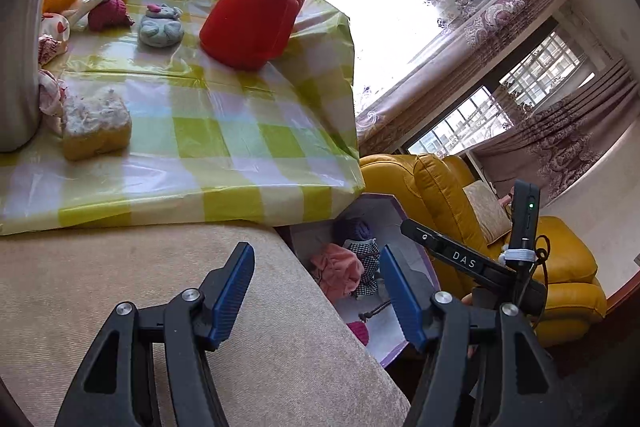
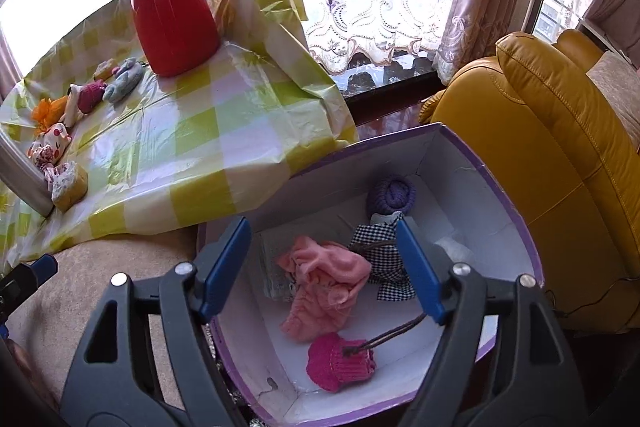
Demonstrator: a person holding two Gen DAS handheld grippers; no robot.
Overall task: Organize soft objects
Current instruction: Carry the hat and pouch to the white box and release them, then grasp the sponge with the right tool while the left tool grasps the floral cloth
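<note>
Both grippers hang wide open and empty: the right gripper (image 2: 324,267) over the box (image 2: 516,203), the left gripper (image 1: 318,291) above the beige cushion (image 1: 120,267). Toys (image 2: 120,87) lie at ten o'clock on the checked cloth (image 2: 200,131); a pink cloth (image 2: 320,279) is in the box. All look light, limp and squashy, so I'd pinch mid-body. The only readable writing is "DAS" on the right gripper's arm.

Left wrist view: box (image 1: 416,259) mostly hidden behind cushion edge and gripper fingers. Grey object (image 1: 20,47) cut off at left frame edge; identity unclear.
</note>
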